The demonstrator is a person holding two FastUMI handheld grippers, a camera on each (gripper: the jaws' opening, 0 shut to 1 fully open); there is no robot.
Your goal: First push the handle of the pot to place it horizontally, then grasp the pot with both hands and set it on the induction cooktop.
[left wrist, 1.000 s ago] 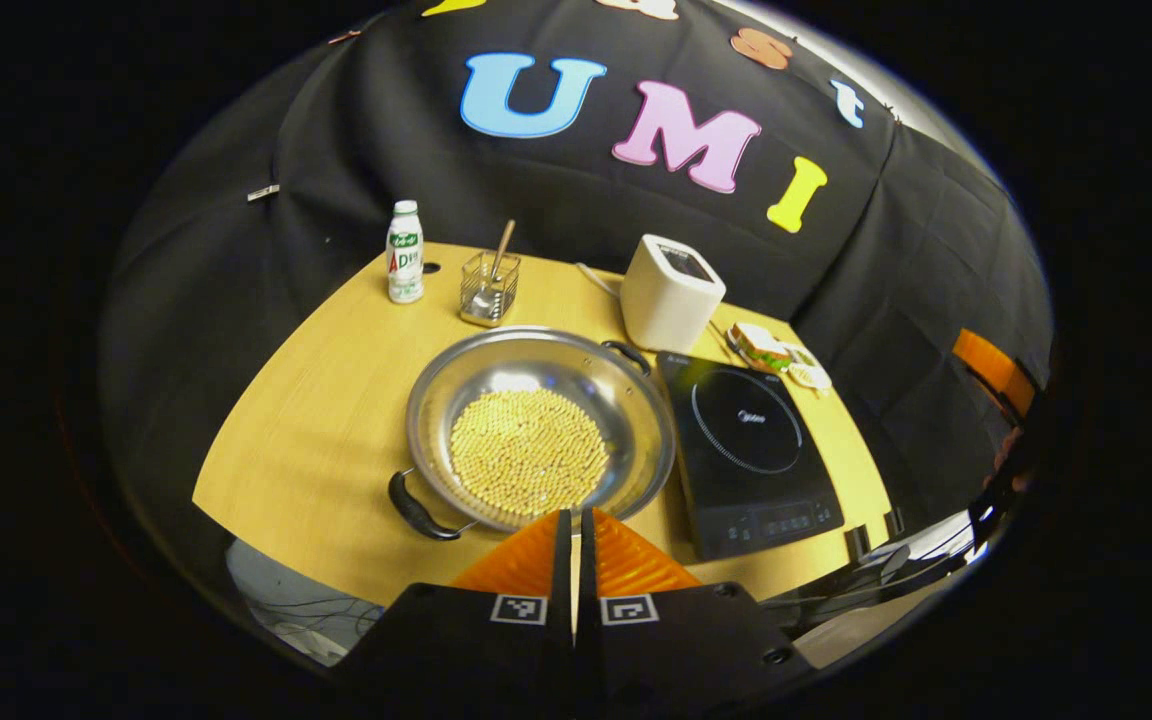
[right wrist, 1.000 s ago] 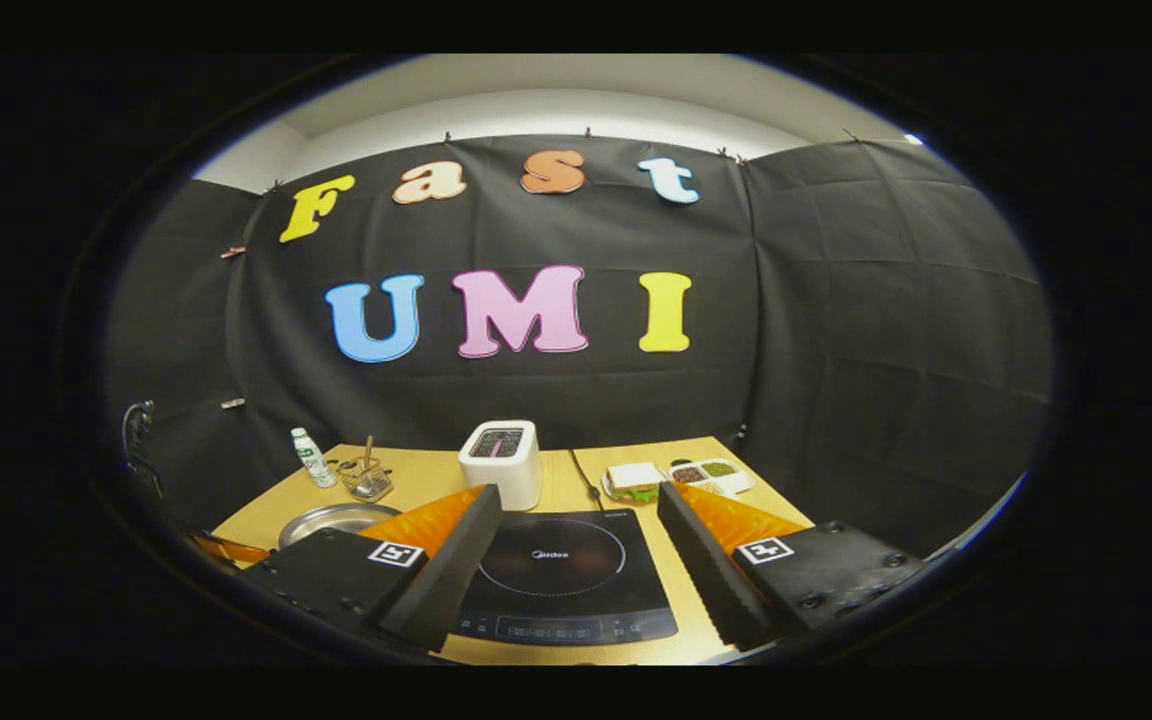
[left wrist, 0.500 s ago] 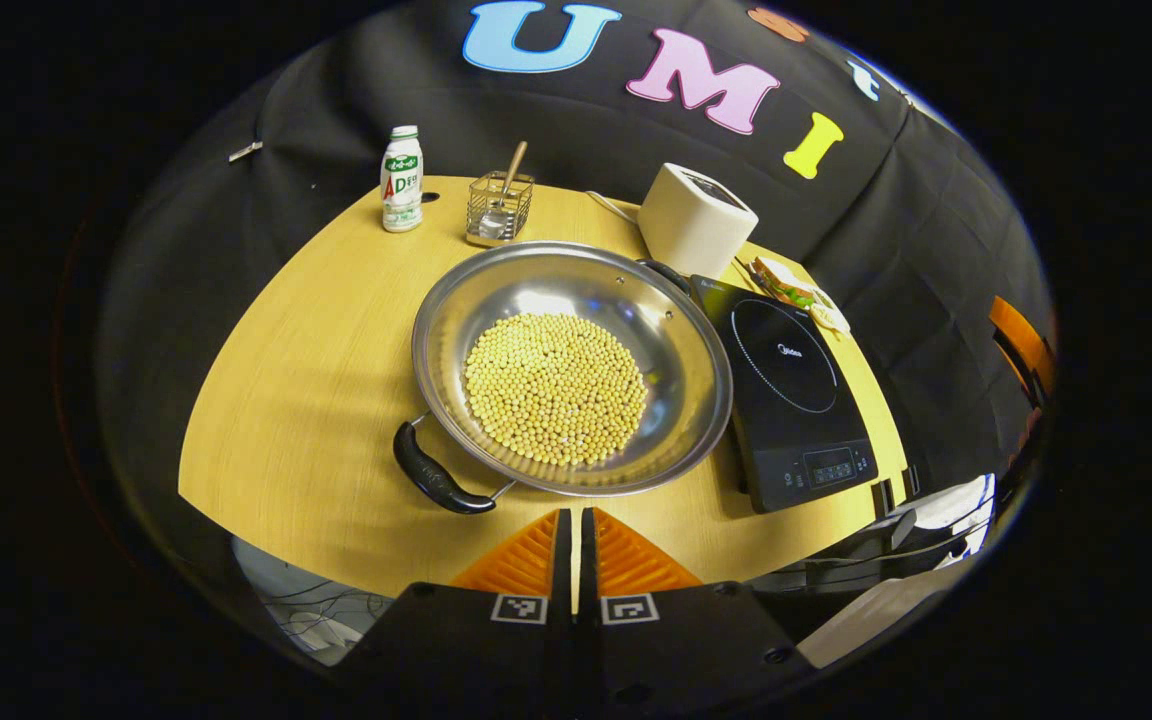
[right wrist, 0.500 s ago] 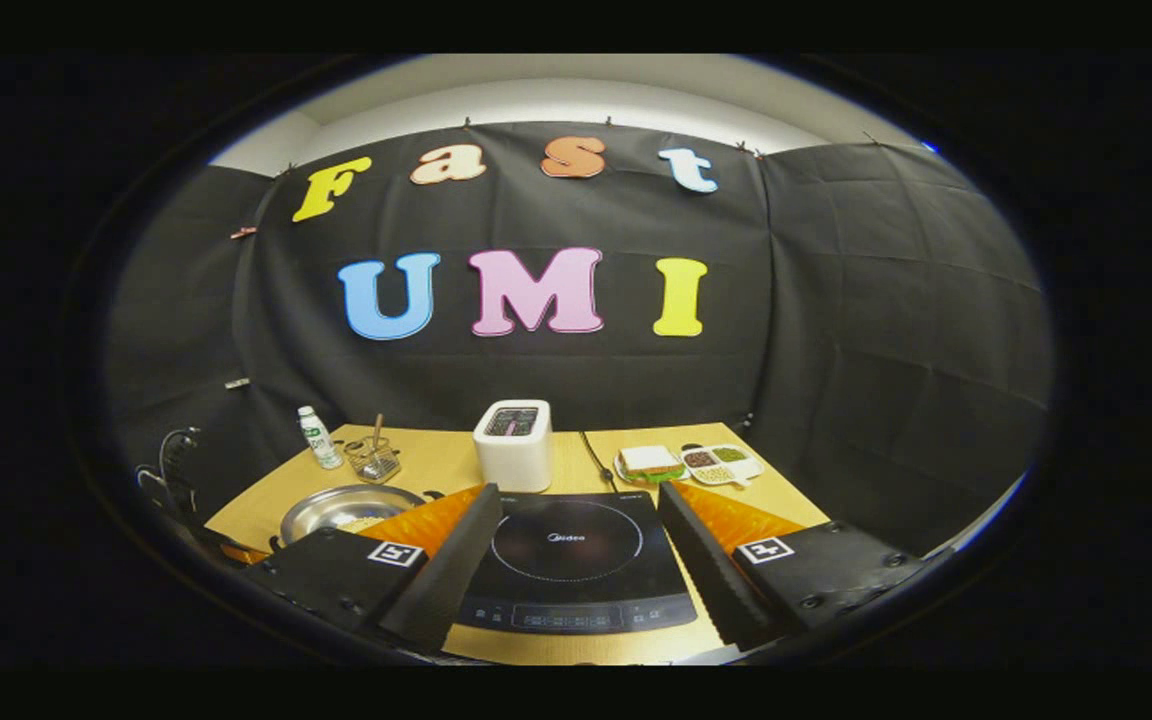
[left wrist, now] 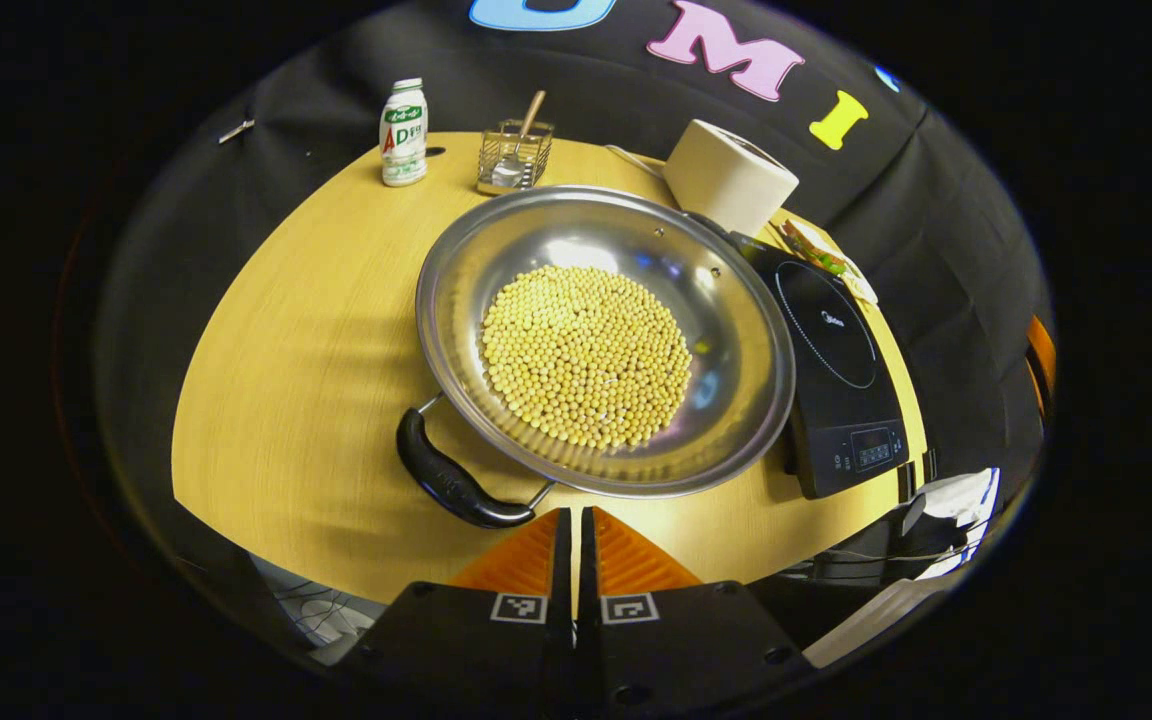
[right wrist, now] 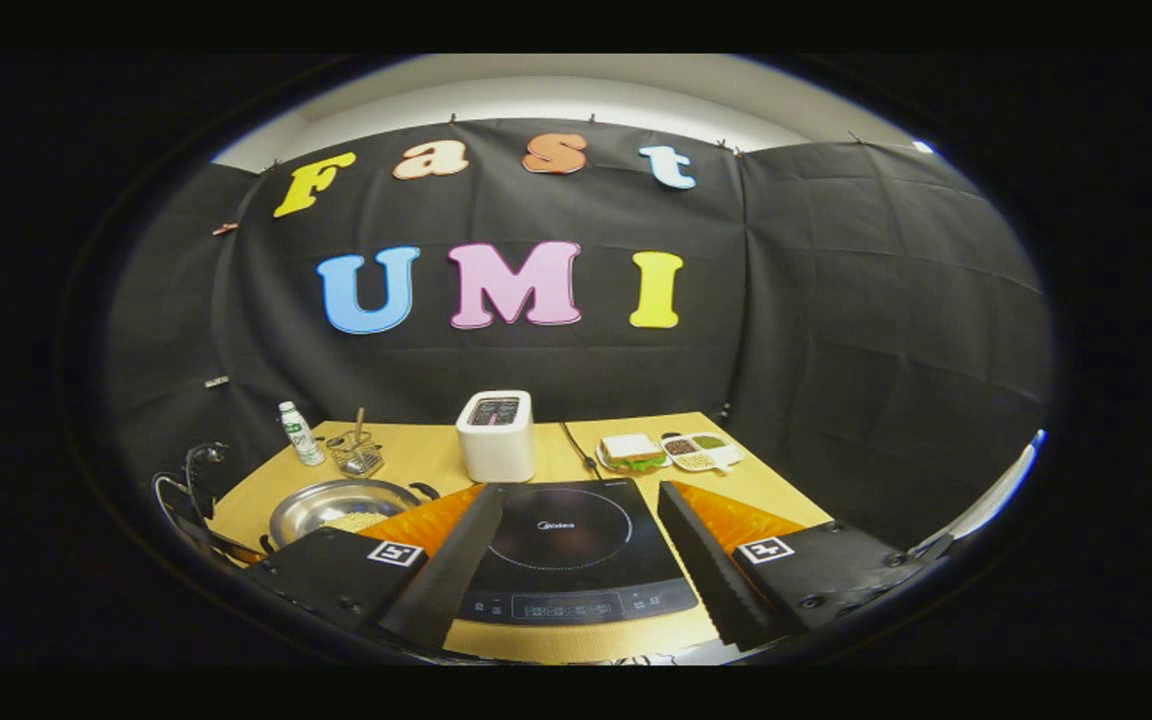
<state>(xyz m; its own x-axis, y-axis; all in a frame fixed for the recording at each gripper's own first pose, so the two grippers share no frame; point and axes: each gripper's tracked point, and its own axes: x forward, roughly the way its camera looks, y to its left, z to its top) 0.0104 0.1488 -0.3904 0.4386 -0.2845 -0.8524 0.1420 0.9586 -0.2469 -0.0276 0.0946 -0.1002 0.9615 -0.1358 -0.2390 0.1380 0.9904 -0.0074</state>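
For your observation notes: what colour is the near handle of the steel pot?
Black handle, clearest in the left gripper view.

Bottle (left wrist: 403,132), wire caddy (left wrist: 514,157), toaster (left wrist: 730,177), possibly sandwich (right wrist: 631,452).

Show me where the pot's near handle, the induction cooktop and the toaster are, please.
pot's near handle (left wrist: 451,485), left gripper view, middle of the black grip.
induction cooktop (right wrist: 561,530), right gripper view, inside the ring mark.
toaster (right wrist: 495,446), right gripper view, front wall.

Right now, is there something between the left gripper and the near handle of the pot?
Nothing visible. The left gripper, shut, sits just beside the near handle of the pot, with bare table around it.
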